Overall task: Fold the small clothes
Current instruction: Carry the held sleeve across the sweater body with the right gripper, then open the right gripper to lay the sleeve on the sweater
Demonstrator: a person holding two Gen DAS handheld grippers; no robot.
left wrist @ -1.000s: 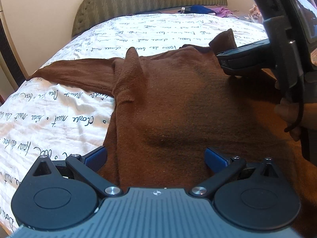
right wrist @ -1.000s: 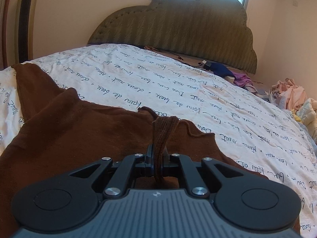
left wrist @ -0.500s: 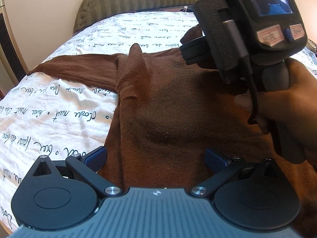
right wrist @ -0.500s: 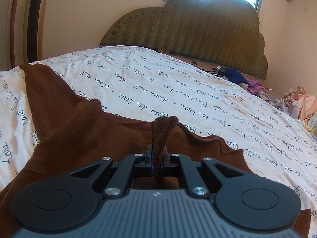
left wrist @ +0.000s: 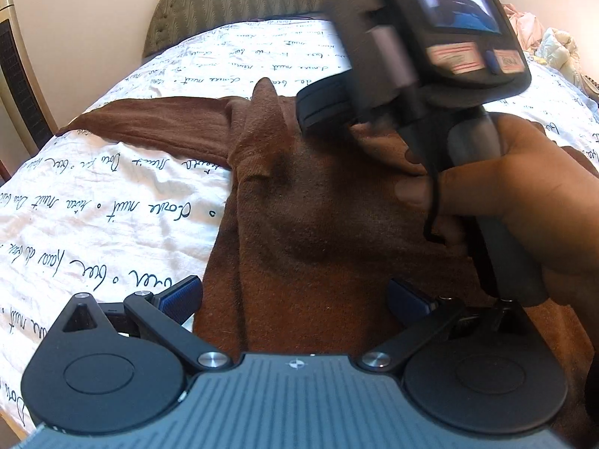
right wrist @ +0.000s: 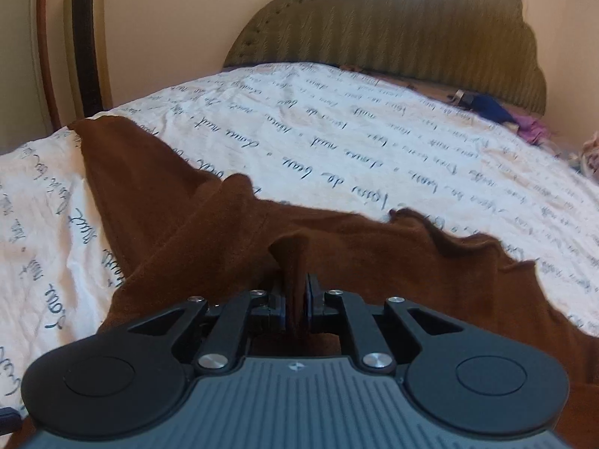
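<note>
While my left gripper (left wrist: pixel 295 297) hangs with its fingers spread wide over the near hem, holding nothing, the brown top (left wrist: pixel 318 217) lies flat on the bed (left wrist: pixel 112 202), one sleeve (left wrist: pixel 149 127) stretched left. My right hand (left wrist: pixel 524 202) crosses above the cloth.

From the right wrist, the right gripper (right wrist: pixel 295 299) pinches a ribbed cuff (right wrist: pixel 288 254); its jaws are just starting to part, with the cloth between them. I'd judge the sleeve fold is being laid: lower the cuff onto the body, release fully, then lift clear without dragging the knit.
</note>
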